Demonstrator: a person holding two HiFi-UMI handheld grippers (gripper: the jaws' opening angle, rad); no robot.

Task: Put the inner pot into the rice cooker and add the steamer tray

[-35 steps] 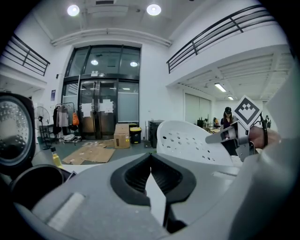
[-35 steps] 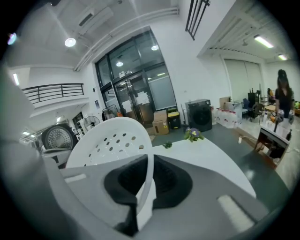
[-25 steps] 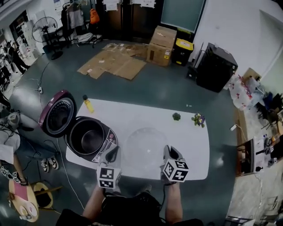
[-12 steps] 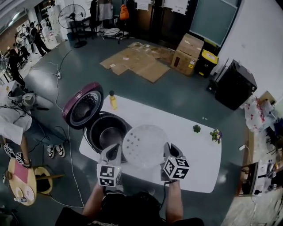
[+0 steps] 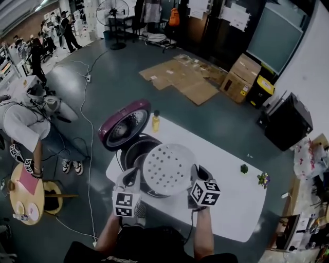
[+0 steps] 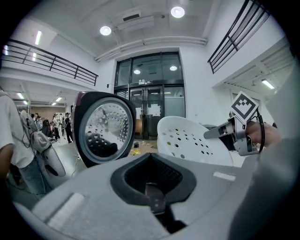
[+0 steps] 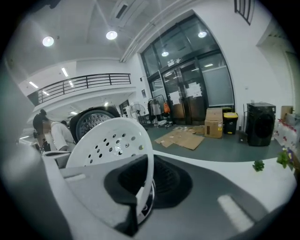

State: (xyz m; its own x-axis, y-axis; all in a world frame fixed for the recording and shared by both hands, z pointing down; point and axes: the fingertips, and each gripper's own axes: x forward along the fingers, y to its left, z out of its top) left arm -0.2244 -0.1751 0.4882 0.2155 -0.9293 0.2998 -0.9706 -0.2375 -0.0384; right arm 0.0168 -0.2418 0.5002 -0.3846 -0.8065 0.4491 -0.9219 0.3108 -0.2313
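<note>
White plastic steamer tray [image 5: 168,168], round and perforated: held over the near-left end of the table, its rim pinched edge-on between the jaws of the right gripper [image 5: 198,173].

Left gripper [image 5: 131,179]: jaws drawn together, tip just beside the tray's opposite edge. Whether it touched the rim could not be told.

Rice cooker [image 5: 123,156]: stood on the left corner of the white table [image 5: 231,205], beneath the tray, which hid most of its mouth from above.

Inner pot [image 5: 134,154]: metal, seated in the cooker, only a crescent showing past the tray.

Cooker lid [image 5: 125,125]: maroon, hinged up, dimpled steel liner facing the person.

Yellow bottle [image 5: 156,121]: upright at the table's far edge, just beside the lid.

Small green plant [image 5: 244,168] and sprig of flowers [image 5: 263,179]: near the table's right end, well apart from the cooker.

Flattened cardboard [image 5: 180,77]: on the grey floor beyond the table.

Cardboard boxes [image 5: 241,79] and black cabinet [image 5: 288,123]: towards the far right wall.

Round wooden table [image 5: 23,200] and bystander in a white shirt [image 5: 18,123]: off to the left.

Standing fan [image 5: 114,10]: far back.
</note>
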